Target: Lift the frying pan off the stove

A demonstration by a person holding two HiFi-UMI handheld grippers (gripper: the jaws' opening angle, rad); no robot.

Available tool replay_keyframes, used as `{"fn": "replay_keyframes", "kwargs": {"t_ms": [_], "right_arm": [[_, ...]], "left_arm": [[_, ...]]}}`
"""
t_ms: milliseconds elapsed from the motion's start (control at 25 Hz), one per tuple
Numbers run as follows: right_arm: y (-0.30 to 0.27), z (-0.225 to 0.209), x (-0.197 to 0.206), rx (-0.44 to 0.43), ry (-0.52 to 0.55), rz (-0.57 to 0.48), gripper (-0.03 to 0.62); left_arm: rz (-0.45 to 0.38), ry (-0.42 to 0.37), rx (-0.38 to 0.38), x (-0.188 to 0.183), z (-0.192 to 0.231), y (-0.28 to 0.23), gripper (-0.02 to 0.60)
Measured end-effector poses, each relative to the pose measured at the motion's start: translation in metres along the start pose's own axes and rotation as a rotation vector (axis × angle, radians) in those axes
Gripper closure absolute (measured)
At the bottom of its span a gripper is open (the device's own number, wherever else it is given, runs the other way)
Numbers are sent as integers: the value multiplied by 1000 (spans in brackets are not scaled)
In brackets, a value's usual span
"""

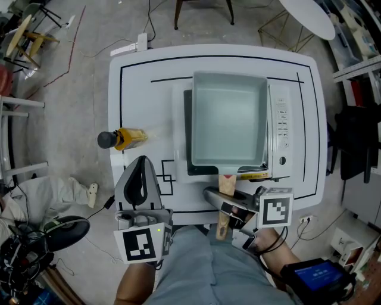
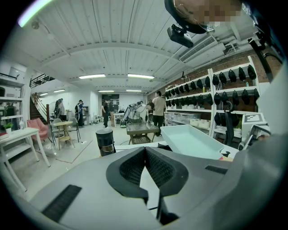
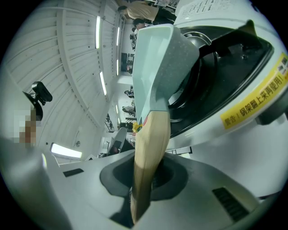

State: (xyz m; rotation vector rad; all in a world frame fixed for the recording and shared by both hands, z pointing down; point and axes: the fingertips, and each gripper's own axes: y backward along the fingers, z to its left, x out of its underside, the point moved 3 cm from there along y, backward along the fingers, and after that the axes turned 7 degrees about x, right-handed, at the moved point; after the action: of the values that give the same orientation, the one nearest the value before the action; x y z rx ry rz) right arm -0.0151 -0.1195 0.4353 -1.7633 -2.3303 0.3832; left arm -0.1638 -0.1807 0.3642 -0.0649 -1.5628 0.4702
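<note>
A square pale-green frying pan (image 1: 229,122) covers the white induction stove (image 1: 281,128) on the white table (image 1: 140,89). Its wooden handle (image 1: 225,199) points toward me, and my right gripper (image 1: 224,208) is shut on it. In the right gripper view the handle (image 3: 148,161) runs between the jaws of the right gripper (image 3: 145,182). There the pan's speckled underside (image 3: 177,58) shows, seemingly a little apart from the black cooktop (image 3: 225,58). My left gripper (image 1: 141,171) hovers at the table's near left edge, shut and empty. In the left gripper view, its closed jaws (image 2: 145,152) face the pan (image 2: 189,141).
A yellow bottle with a black cap (image 1: 122,138) lies at the table's left edge. A chair (image 1: 202,12) stands beyond the table and a round white table (image 1: 309,15) at the far right. Cables and clutter (image 1: 36,226) cover the floor on the left.
</note>
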Motion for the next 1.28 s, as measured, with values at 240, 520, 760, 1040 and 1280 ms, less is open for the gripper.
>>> {"fn": "replay_keyframes", "kwargs": {"t_ms": [240,520,760,1040,1280], "right_arm": [[2,2,-3,-14,16,-9,523],[13,20,-4,-30,56,-23,522],[32,52,-5,-58,104,-54,522],[56,73,3,-64,152,-63,522],[67,73,14,-54,164,-73,522]], "left_arm": [[-16,-4,0,-2,-2,0,565],[-45,-1,10,-11,-12,8,565],[-90,3,1,-31,-19,23,565],[-136,6,16,-50,-36,39,565],[-151,1,42,-51,-47,47,565]]}}
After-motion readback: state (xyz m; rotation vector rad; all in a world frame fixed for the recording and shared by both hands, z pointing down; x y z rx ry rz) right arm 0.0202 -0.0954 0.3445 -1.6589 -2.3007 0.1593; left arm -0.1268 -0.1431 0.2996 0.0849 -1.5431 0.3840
